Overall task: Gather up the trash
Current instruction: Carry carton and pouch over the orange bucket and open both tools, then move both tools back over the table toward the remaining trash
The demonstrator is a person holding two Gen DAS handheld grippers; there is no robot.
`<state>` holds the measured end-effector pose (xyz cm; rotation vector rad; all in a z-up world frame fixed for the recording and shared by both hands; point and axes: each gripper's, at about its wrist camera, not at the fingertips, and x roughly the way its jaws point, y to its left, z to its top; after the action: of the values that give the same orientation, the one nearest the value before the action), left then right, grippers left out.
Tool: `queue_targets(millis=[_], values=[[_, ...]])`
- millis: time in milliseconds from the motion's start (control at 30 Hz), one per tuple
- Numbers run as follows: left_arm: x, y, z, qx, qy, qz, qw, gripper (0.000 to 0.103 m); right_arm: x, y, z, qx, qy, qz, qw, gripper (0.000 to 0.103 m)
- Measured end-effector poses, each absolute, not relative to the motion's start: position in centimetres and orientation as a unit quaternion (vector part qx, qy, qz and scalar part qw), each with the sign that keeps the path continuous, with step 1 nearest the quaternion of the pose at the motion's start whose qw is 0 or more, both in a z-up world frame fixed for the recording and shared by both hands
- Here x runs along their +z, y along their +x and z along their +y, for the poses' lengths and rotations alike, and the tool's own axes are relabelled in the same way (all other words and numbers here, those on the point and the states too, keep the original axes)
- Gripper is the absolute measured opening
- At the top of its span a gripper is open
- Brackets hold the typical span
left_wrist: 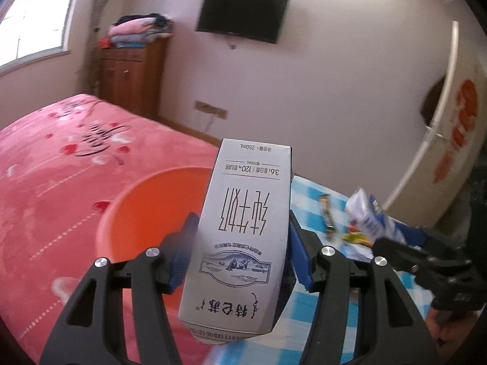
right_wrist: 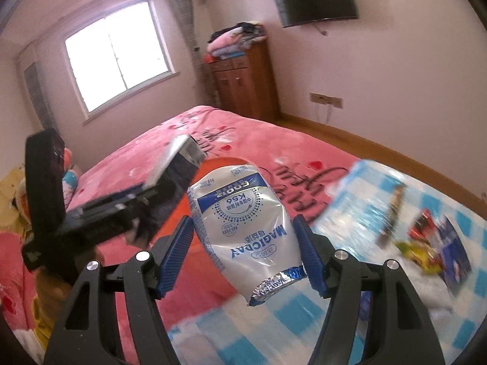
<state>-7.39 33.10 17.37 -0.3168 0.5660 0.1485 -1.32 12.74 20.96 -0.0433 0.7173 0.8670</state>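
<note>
My left gripper [left_wrist: 242, 222] is shut on a grey milk carton [left_wrist: 243, 213], held upside down with its blue pads on both sides. Just behind and to the left of it is an orange basin [left_wrist: 146, 206] on the bed. My right gripper [right_wrist: 243, 222] is shut on a crumpled white and blue drink pouch [right_wrist: 243, 228]. In the left wrist view the right gripper [left_wrist: 392, 234] shows at the right with the pouch [left_wrist: 365, 213]. In the right wrist view the left gripper [right_wrist: 158, 188] shows at the left with the carton [right_wrist: 179, 155], over the basin [right_wrist: 179, 213].
A blue checked cloth [right_wrist: 274, 319] lies on the pink bedspread [right_wrist: 258, 140] and bears a dark wrapper [right_wrist: 392, 213] and several colourful wrappers [right_wrist: 426, 243]. A wooden cabinet [right_wrist: 243, 79], a wall television [left_wrist: 242, 15] and a window [right_wrist: 118, 60] stand further off.
</note>
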Motion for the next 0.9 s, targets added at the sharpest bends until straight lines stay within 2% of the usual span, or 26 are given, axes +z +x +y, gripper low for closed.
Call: queue_targets(millis=[200, 300, 367, 467, 900], values=[[15.5, -6.7, 35.7, 0.103, -0.167, 0.301, 0.933, 0.058, 20.2, 0.4, 18.0, 0.432, -0.029, 0.348, 0.832, 0.068], [14.8, -6.6, 36.2, 0.115, -0.172, 0.307, 0.929, 0.072, 19.4, 1.1, 19.6, 0.439, -0.028, 0.356, 0.825, 0.073], [14.7, -6.8, 36.4, 0.126, -0.171, 0.305, 0.928, 0.08, 19.0, 1.6, 19.6, 0.44, -0.011, 0.362, 0.822, 0.088], [14.8, -7.0, 36.8, 0.129, -0.177, 0.3, 0.928, 0.086, 18.7, 1.7, 18.7, 0.432, 0.004, 0.36, 0.827, 0.089], [15.8, -8.8, 33.5, 0.112, -0.147, 0.25, 0.95, 0.088, 16.9, 0.3, 8.7, 0.344, 0.07, 0.345, 0.871, 0.092]])
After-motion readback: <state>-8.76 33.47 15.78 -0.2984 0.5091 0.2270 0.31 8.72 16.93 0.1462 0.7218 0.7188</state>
